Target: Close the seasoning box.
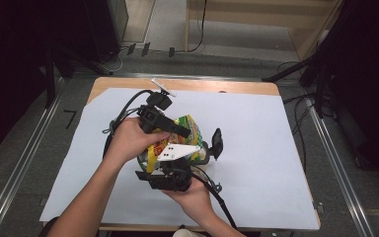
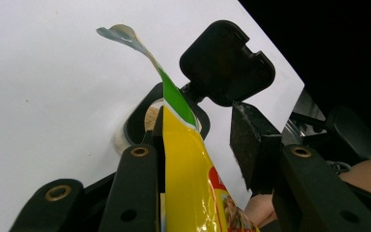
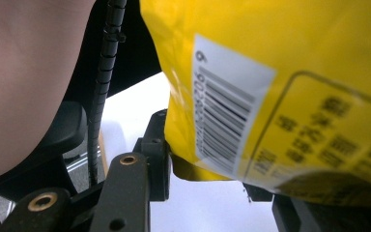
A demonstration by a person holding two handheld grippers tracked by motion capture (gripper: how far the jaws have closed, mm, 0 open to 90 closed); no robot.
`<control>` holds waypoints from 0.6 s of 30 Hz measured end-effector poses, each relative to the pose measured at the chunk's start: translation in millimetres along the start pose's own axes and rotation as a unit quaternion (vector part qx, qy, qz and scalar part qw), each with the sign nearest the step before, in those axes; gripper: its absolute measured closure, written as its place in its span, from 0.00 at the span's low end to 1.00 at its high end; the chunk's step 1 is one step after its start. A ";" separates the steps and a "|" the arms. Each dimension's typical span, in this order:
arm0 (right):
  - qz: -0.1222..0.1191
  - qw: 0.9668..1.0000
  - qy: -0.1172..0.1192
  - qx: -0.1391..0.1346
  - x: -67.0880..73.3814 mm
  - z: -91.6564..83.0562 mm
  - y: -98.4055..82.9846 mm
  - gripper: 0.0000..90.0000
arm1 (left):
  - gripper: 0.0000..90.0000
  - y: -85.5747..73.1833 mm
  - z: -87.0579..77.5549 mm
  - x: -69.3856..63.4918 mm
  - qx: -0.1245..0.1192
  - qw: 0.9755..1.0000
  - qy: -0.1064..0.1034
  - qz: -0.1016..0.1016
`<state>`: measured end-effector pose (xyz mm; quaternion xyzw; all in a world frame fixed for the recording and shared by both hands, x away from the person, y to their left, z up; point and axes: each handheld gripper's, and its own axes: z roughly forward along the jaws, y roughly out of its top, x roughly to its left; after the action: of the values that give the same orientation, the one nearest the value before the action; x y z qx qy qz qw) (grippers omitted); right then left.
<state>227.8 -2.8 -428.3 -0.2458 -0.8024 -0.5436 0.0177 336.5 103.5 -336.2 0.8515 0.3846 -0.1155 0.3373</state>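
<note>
A yellow and green snack bag (image 1: 190, 129) hangs tilted over a small jar (image 1: 205, 154) whose black flip lid (image 1: 217, 142) stands open. In the left gripper view the bag (image 2: 188, 174) runs up between the jaws against the left one, with a gap to the right one. Its torn top corner (image 2: 121, 34) flops above the jar mouth (image 2: 150, 118), which holds beige powder, with the lid (image 2: 227, 63) behind. My left gripper (image 1: 177, 129) (image 2: 198, 121) is open. My right gripper (image 1: 168, 165) (image 3: 212, 164) is shut on the bag's barcode end (image 3: 232, 116) from below.
A white sheet (image 1: 266, 123) covers most of the wooden table (image 1: 192, 85). Cables trail from both grippers across the sheet. Dark stands and floor cables lie beyond the far edge. The person's forearms enter from the near edge.
</note>
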 end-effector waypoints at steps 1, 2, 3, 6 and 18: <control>0.000 1.000 0.000 0.001 -0.1 0.1 0.0 0.69 | 0.72 -0.1 0.1 0.2 0.000 1.000 0.000 0.000; 0.000 1.000 -0.001 0.002 -0.2 0.1 -0.1 0.69 | 0.72 -0.1 0.2 0.4 -0.001 1.000 0.000 -0.001; 0.000 1.000 0.000 0.002 -0.3 0.4 -0.2 0.69 | 0.72 -0.1 0.4 0.5 0.000 1.000 0.000 0.000; 0.000 1.000 -0.002 0.004 -0.7 0.4 -0.5 0.69 | 0.72 -0.1 1.2 0.4 -0.002 1.000 0.001 0.002; -0.015 1.000 -0.007 -0.002 1.0 4.0 0.3 0.69 | 0.73 -3.1 -6.6 -3.7 -0.018 1.000 0.017 0.009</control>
<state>228.0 1.2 -429.3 -0.2381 -0.8049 -0.5436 0.0034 331.2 107.3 -331.1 0.8505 0.3845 -0.0912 0.3472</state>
